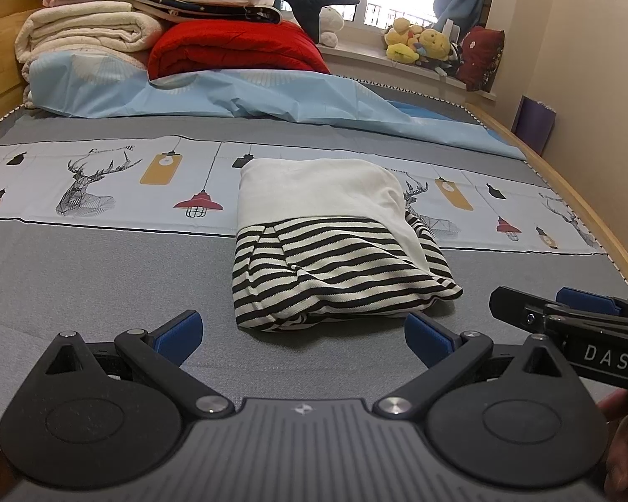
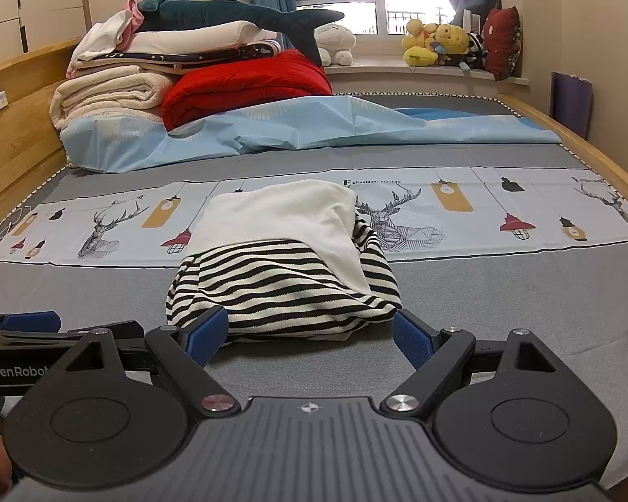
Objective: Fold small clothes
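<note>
We see a folded garment [image 1: 335, 242] lying on the bed [image 1: 104, 284], across the border where the plain grey sheet meets the printed band of deer and lamps [image 1: 96, 184]. Its near part is black-and-white striped; a plain white layer is folded over the far part and runs down the right side.

Our left tool [image 1: 303, 334] is spread wide and holds nothing, its blue pads [image 1: 180, 332] low over the grey sheet just in front of the garment's near edge. The right-hand pad sits close to the garment's near right corner; we cannot tell if it touches.

Our right tool [image 2: 310, 336] is also spread wide and empty. In its own view the two blue pads flank the near striped edge of the garment, the left one right against the cloth. In the left view it comes in from the right edge, beside the left tool.

Further back on the bed lie a light blue sheet [image 1: 230, 92], crumpled, a red blanket [image 1: 234, 48] and a stack of folded bedding [image 1: 88, 29] with a plush shark [image 2: 238, 14] on top. Soft toys [image 2: 439, 42] sit on the window sill.
</note>
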{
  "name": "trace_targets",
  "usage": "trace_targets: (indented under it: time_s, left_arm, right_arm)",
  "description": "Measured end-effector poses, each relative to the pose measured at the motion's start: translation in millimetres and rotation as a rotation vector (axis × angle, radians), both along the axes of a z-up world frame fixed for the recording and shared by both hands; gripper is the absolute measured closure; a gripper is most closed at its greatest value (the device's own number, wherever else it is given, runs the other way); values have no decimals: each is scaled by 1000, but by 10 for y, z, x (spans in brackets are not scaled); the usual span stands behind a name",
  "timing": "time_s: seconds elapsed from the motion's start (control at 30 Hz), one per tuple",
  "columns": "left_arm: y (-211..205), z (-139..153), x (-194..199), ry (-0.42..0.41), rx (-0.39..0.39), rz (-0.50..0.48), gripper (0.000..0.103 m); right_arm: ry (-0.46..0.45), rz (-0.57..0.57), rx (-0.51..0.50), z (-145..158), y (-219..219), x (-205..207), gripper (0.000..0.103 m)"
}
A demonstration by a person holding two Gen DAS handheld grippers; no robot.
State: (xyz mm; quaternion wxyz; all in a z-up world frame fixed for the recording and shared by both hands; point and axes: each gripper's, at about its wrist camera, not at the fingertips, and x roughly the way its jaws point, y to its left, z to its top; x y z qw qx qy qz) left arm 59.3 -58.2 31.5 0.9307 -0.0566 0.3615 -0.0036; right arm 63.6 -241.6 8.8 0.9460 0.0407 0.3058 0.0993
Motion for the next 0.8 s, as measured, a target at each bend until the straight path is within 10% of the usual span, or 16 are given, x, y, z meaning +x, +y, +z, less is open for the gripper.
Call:
trace_targets:
  time_s: [0.8]
  left_arm:
    - [-67, -2, -11, -6, -7, 11, 0]
  right_arm:
    - [1, -1, 7, 2, 24, -5, 17]
